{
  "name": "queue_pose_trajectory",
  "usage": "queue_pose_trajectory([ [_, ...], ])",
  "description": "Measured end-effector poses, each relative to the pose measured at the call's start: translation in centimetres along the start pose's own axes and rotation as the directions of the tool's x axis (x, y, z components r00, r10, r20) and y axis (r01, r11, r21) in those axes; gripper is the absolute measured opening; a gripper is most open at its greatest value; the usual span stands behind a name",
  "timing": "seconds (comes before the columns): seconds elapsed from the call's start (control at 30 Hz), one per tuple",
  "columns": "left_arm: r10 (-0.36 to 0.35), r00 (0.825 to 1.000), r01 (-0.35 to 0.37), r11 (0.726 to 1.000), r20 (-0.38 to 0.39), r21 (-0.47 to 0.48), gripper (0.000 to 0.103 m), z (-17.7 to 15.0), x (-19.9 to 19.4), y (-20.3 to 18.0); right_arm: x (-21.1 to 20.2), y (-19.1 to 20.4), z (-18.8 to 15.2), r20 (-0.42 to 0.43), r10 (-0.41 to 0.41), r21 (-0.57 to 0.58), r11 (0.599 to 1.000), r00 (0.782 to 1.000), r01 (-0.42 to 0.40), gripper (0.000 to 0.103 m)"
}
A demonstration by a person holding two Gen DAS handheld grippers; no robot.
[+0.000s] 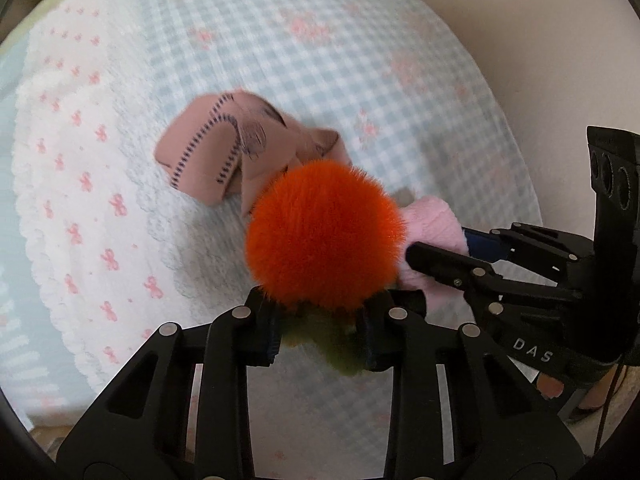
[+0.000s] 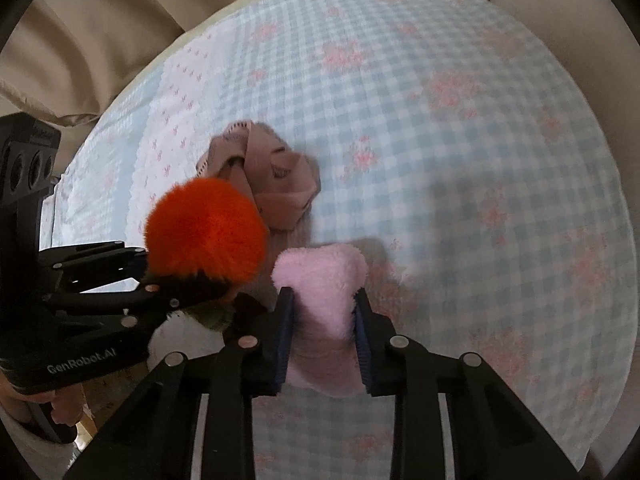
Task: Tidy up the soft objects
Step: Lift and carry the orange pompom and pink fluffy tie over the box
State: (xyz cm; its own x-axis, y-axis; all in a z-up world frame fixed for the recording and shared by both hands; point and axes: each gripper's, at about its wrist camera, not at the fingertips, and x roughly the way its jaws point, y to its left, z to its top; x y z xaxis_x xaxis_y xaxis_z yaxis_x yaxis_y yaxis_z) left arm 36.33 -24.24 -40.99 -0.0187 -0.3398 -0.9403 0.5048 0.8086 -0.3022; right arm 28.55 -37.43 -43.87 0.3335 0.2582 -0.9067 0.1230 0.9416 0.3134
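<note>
My left gripper (image 1: 320, 320) is shut on the green base of an orange fluffy ball toy (image 1: 324, 236) and holds it above the bed; it also shows in the right wrist view (image 2: 204, 232). My right gripper (image 2: 322, 312) is shut on a pink plush toy (image 2: 324, 284), which shows beside the ball in the left wrist view (image 1: 432, 228). The right gripper (image 1: 440, 256) sits just right of the left one. A crumpled dusty-pink cloth with dark stitching (image 1: 224, 152) lies on the bed just beyond both toys; it also shows in the right wrist view (image 2: 272, 176).
The bed carries a blue-and-white checked cover (image 1: 320, 40) with pink bows and a white bow-printed band (image 1: 80, 200) on its left. A beige wall (image 1: 560, 40) lies to the right; beige curtains (image 2: 80, 40) hang at the far left.
</note>
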Motion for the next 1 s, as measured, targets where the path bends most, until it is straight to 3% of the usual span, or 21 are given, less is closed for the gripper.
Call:
queue_pose_trajectory([
  [0.33, 0.020, 0.994, -0.021, 1.000, 0.106, 0.006, 0.026, 0.3, -5.5, -0.7, -4.4, 1.0, 1.2, 0.075, -0.017, -0.002, 1.000, 0.997, 0.017, 0.026],
  [0.53, 0.023, 0.981, -0.024, 1.000, 0.194, 0.005, 0.026, 0.1, -10.0, -2.0, -8.2, 2.5, 1.2, 0.133, -0.019, -0.026, 0.999, 0.991, 0.023, 0.026],
  [0.73, 0.027, 0.960, -0.026, 1.000, 0.278, -0.008, 0.026, -1.7, -15.5, -3.2, -13.0, 4.6, 0.9, 0.201, -0.018, -0.053, 0.998, 0.979, 0.029, 0.026],
  [1.0, 0.063, 0.916, -0.050, 0.998, 0.397, -0.041, 0.026, -6.0, -23.4, -4.6, -19.9, 9.0, -0.3, 0.285, 0.000, -0.108, 0.994, 0.959, 0.032, 0.026],
])
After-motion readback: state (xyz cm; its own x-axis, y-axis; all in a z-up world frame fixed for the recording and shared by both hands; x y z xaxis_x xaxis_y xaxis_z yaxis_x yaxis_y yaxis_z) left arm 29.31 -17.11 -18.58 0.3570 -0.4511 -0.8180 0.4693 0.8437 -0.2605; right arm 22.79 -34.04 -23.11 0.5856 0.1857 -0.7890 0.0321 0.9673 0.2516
